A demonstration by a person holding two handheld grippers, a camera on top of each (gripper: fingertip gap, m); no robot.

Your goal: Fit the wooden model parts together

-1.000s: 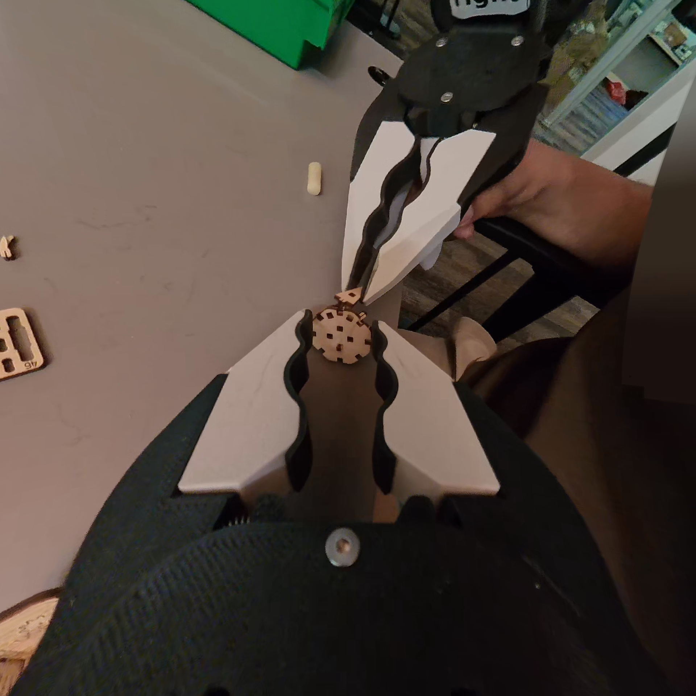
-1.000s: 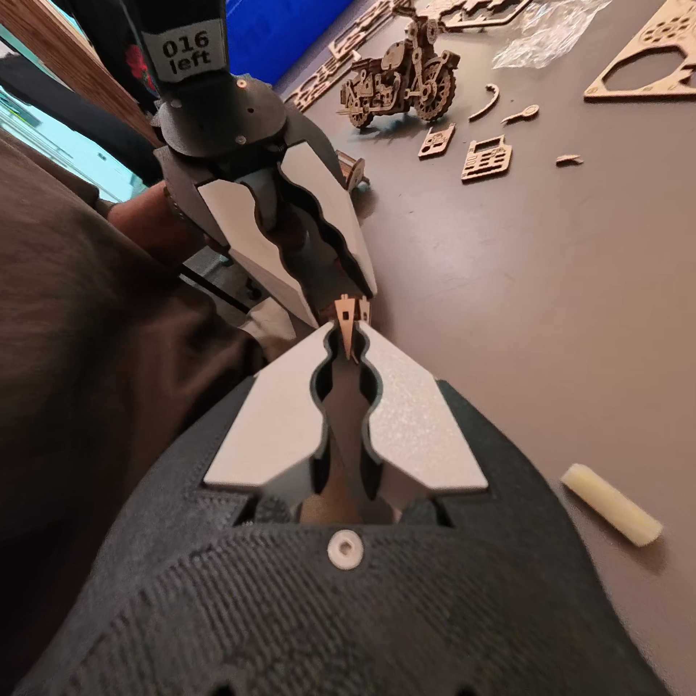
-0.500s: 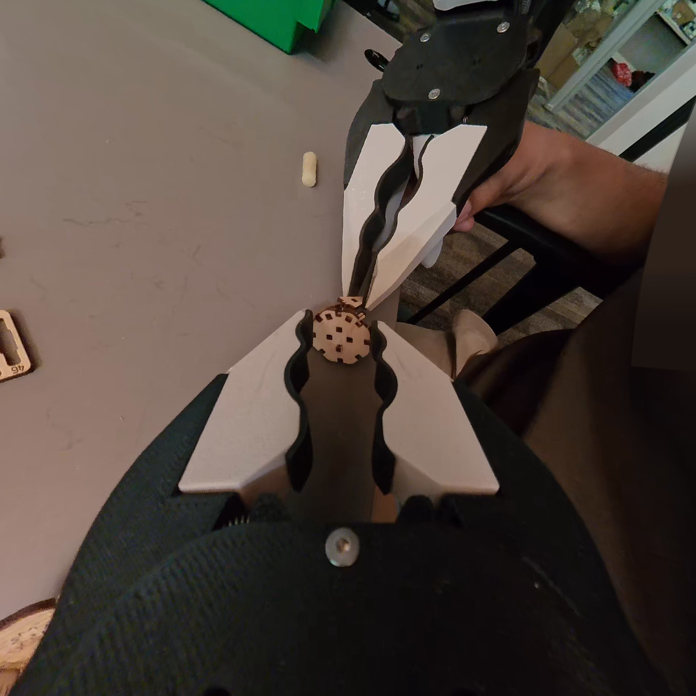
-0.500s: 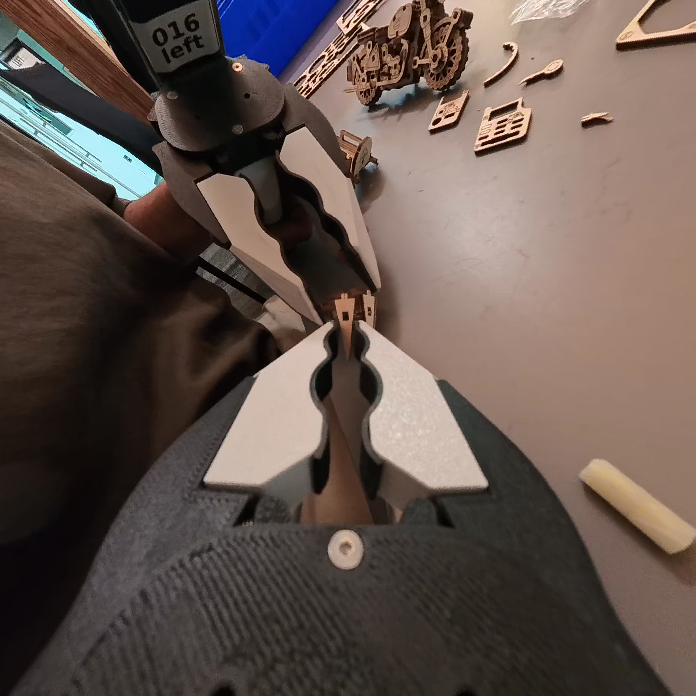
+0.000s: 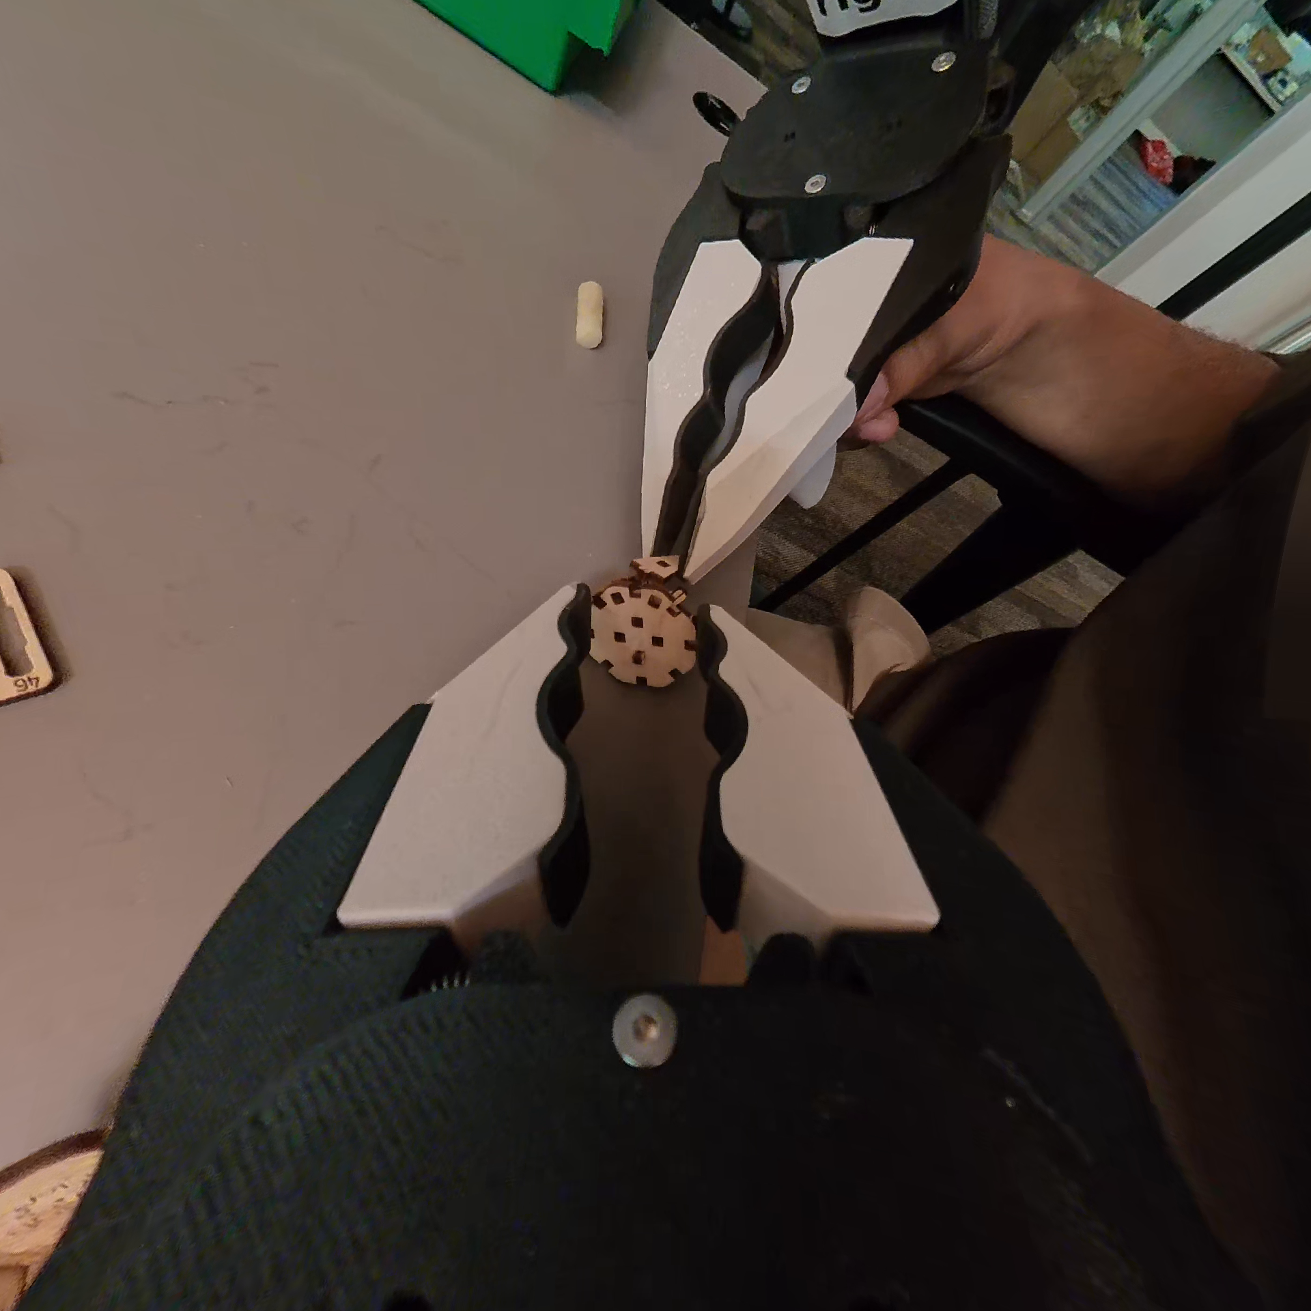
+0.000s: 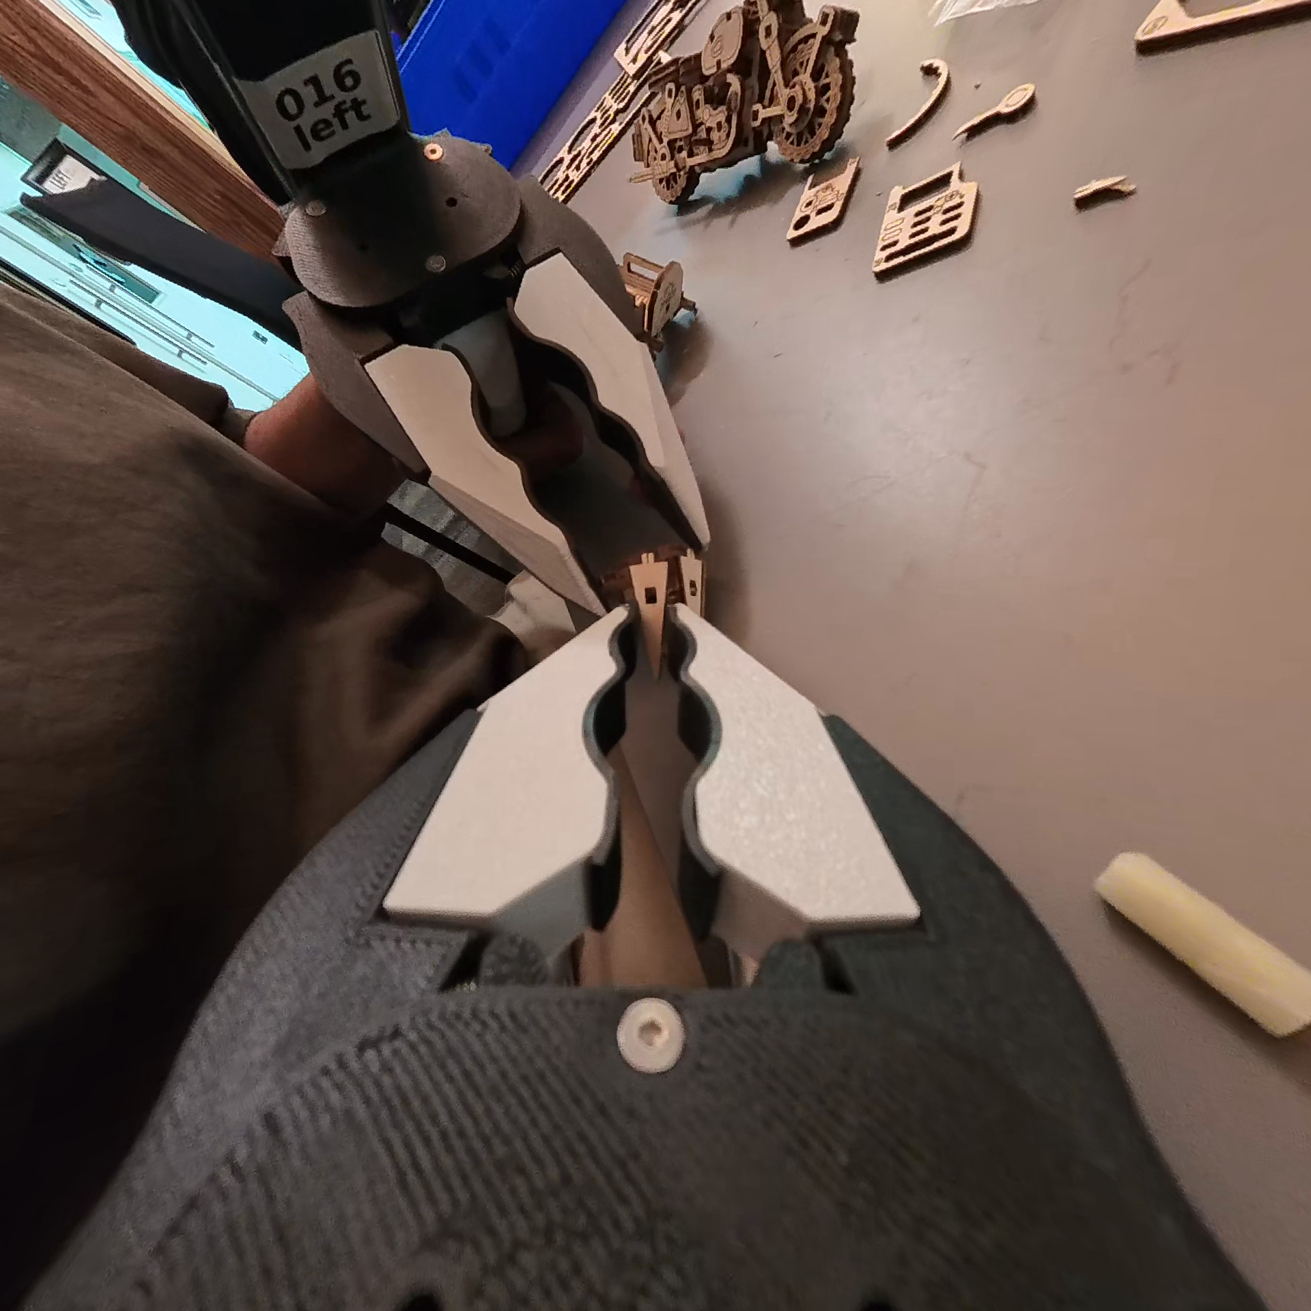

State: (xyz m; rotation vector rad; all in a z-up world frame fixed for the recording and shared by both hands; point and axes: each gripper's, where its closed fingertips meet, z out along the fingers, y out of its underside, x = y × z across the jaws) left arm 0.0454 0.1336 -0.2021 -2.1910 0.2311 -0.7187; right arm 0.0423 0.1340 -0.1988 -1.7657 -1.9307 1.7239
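Observation:
My left gripper (image 5: 644, 624) is shut on a small round wooden disc (image 5: 642, 642) with square holes and a notched rim, held over the table's edge. My right gripper (image 6: 656, 624) is shut on a thin pointed wooden piece (image 6: 651, 610) with a square hole. In the left wrist view the right gripper (image 5: 670, 560) comes from above and its piece (image 5: 656, 566) touches the disc's top rim. In the right wrist view the left gripper (image 6: 656, 560) faces mine, and the disc assembly (image 6: 692, 578) shows edge-on just behind my piece.
A grey table (image 5: 284, 426) holds a cream peg (image 5: 589, 314), also seen in the right wrist view (image 6: 1206, 940). A wooden motorcycle model (image 6: 738, 92), a small wooden subassembly (image 6: 656, 291), flat cut-out parts (image 6: 926, 216) and a green bin (image 5: 553, 35) lie farther off. A person's hand (image 5: 1029, 369) holds the right gripper. My two grippers' fingertips are within a few centimetres of each other. The wooden motorcycle model (image 6: 738, 92) is about equally far from each gripper, around 20 cm.
Both grippers have stayed together at the table's edge. The small piece has pressed closer onto the disc's top rim, and the views have shifted slightly.

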